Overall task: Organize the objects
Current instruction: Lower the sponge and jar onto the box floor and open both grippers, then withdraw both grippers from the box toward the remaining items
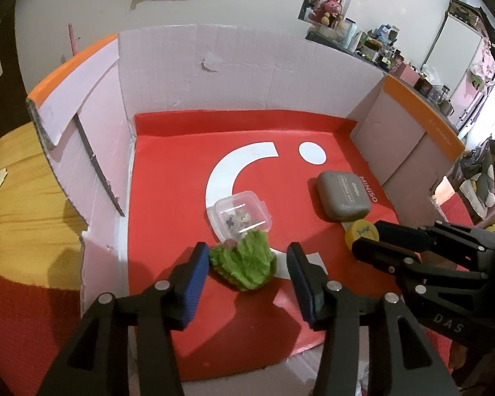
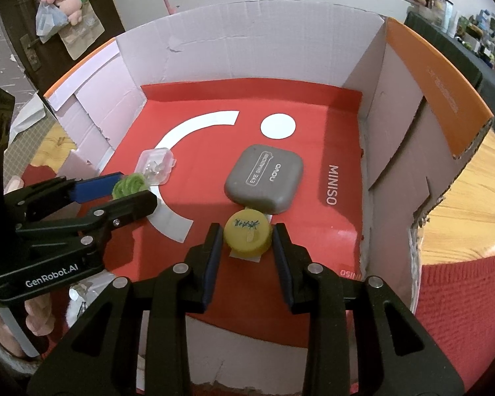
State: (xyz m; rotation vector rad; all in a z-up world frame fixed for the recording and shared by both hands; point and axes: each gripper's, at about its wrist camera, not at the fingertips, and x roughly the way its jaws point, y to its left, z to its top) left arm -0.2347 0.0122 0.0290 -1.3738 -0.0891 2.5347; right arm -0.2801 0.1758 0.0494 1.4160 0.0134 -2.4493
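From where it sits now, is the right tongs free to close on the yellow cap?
Probably yes. The right tongs are open with the yellow cap between the fingers. The grey case lies just beyond the cap, and the left tongs are off to the side around the green fuzzy piece.

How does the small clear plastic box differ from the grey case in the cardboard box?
The clear plastic box is see-through, with small bits visible inside; the grey case is opaque and hides its contents. The clear box looks smaller than the case. The case carries printed lettering on its lid; the clear box shows none. The clear box lies on the white arc beside the green fuzzy item; the case lies near the yellow cap. Both are closed and lie flat on the red liner.
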